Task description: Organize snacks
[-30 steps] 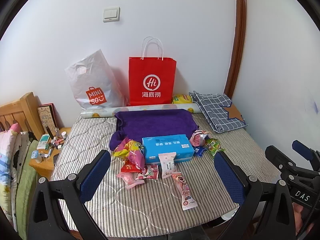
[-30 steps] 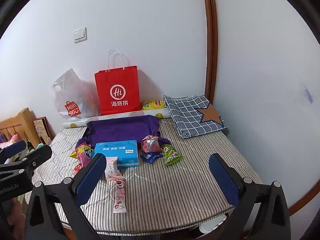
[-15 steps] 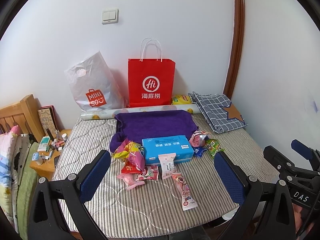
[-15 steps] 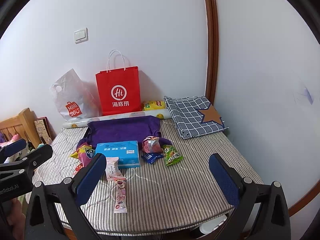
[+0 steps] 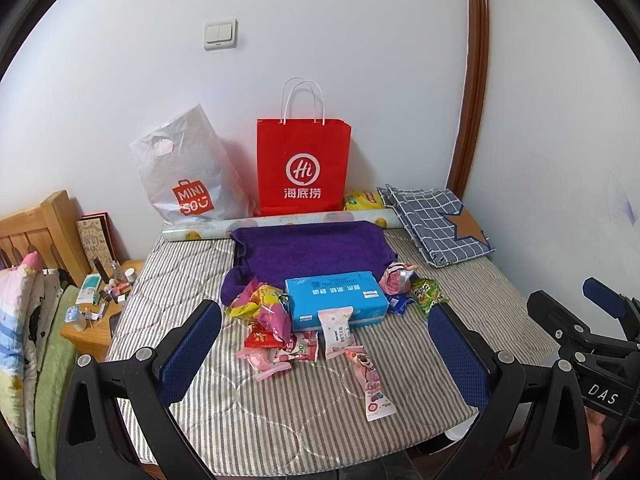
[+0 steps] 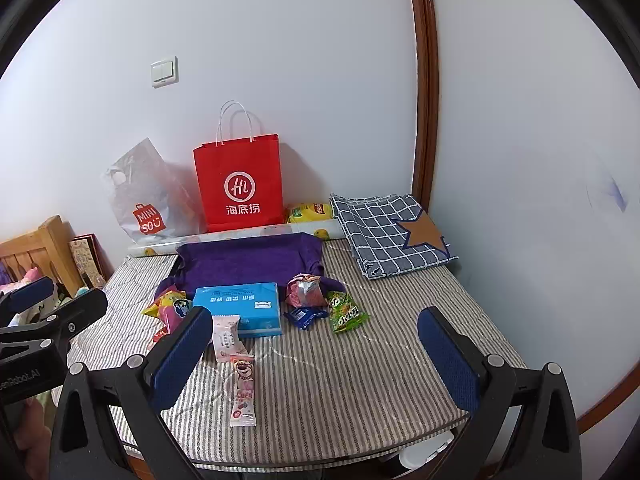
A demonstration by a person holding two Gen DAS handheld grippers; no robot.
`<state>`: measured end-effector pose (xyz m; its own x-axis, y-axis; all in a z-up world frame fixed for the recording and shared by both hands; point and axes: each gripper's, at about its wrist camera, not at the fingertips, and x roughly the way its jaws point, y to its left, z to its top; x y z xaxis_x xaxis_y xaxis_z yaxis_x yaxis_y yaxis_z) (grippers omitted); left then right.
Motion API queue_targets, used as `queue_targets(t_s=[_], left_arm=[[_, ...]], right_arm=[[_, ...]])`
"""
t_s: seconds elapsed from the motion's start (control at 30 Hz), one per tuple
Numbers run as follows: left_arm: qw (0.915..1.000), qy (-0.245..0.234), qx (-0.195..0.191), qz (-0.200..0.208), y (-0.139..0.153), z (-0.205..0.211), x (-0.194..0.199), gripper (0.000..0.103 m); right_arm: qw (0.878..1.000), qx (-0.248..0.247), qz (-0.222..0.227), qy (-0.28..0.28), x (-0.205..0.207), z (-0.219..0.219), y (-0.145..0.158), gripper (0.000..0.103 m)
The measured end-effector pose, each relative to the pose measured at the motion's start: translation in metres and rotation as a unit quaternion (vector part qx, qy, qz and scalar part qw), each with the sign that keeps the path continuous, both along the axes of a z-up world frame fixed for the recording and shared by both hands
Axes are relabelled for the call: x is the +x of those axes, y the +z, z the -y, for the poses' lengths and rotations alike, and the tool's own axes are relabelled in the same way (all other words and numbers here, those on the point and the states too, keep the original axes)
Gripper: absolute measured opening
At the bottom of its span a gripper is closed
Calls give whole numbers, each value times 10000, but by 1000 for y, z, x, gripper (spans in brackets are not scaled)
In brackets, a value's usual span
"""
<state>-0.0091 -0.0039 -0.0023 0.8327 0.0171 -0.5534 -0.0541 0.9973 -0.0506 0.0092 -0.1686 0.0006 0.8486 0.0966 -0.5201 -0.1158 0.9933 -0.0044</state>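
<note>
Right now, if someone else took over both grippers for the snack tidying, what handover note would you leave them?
Left gripper: jaws open, empty, held back from the pile.
Right gripper: jaws open, empty.
Snacks lie loose on the striped mattress around the blue box: pink and yellow packets beside it, bear-print stick nearest, green packet and blue wrapper on the other side.
Done: nothing grasped or sorted.
Left: everything.

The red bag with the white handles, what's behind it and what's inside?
Behind the red bag is just the white wall; the bag stands right against it. A yellow packet peeks out beside it. The paper sides hide whatever is inside.
</note>
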Motion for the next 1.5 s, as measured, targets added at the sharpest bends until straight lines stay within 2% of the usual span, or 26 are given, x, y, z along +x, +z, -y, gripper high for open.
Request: queue_targets(t_s=[0.6,0.83,1.03,1.2,1.33,1.4,1.5], left_arm=[[10000,-93,-27,19,-2,2,0,102],[9998,66,80,-180,-16,1,8,102],[9982,223,129,-537,-43,-11,23,103],[9975,159,229,-652,-71,-26,32,102],[9955,290,170,-890,-95,-41,45,102],[9934,333,139,-1086,-110,-51,54,101],[9891,466,121,-1391,-129,-66,66,101]], right_arm=[[10000,18,-9,47,-1,-2,-6,103],[9998,141,-95,90,5,-3,-18,103],[9991,82,-347,222,23,-11,-51,103],[9961,247,-702,474,40,-19,-84,103],[9923,92,-1056,633,56,-36,-115,103],[9898,28,-1226,724,63,-45,-132,91],[9847,-100,-1532,819,73,-56,-155,85]])
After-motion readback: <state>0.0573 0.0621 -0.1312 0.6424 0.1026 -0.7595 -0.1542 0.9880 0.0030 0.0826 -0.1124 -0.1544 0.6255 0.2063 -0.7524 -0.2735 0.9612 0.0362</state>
